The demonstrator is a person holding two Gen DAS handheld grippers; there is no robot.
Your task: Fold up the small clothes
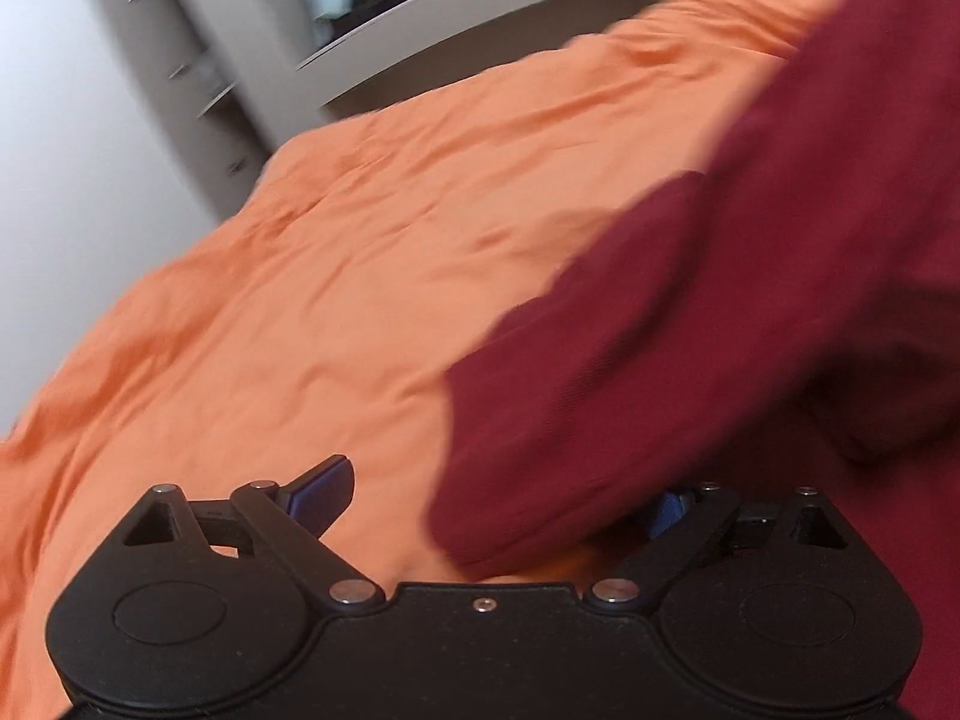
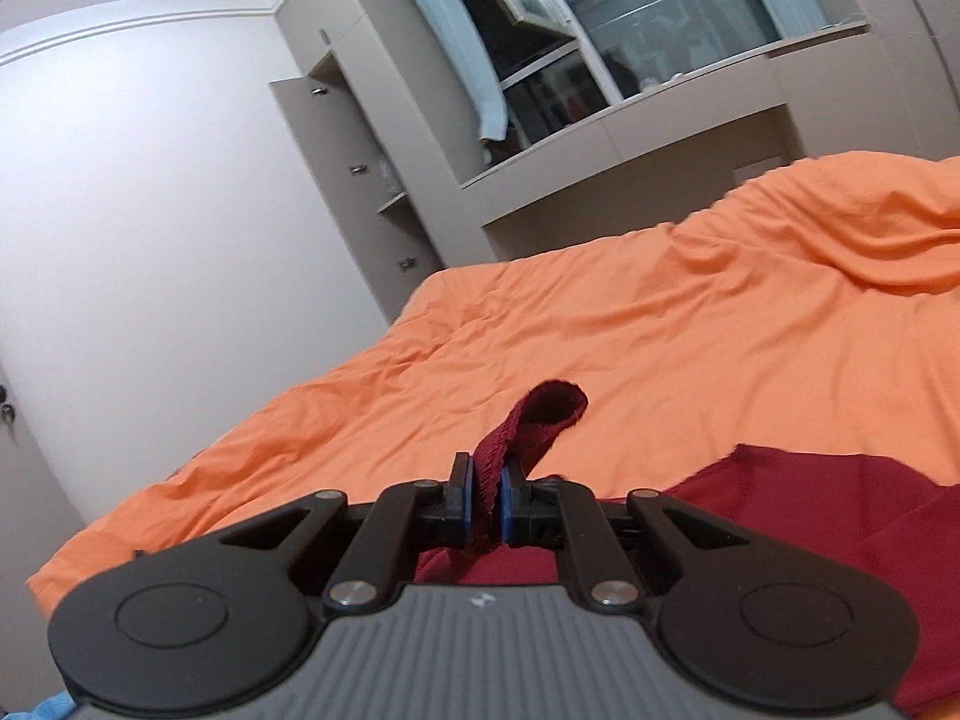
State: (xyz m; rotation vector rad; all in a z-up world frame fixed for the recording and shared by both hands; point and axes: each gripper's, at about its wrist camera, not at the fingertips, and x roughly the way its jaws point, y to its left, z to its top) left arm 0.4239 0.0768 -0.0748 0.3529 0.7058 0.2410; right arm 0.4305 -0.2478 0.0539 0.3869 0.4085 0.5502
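Noting blur first: our left view is smeared, and a maroon garment (image 1: 720, 330) covers the right finger of our left gripper (image 1: 498, 504), whose jaws stand spread apart with nothing between them. Our right gripper (image 2: 485, 495) has its jaws clenched on a ribbed edge of the garment (image 2: 840, 540); that strip curls up past the pads. The rest lies on the orange bed (image 2: 600, 360), cut off at the frame's right. Open bedding stretches ahead to the far cabinet (image 2: 336, 150).
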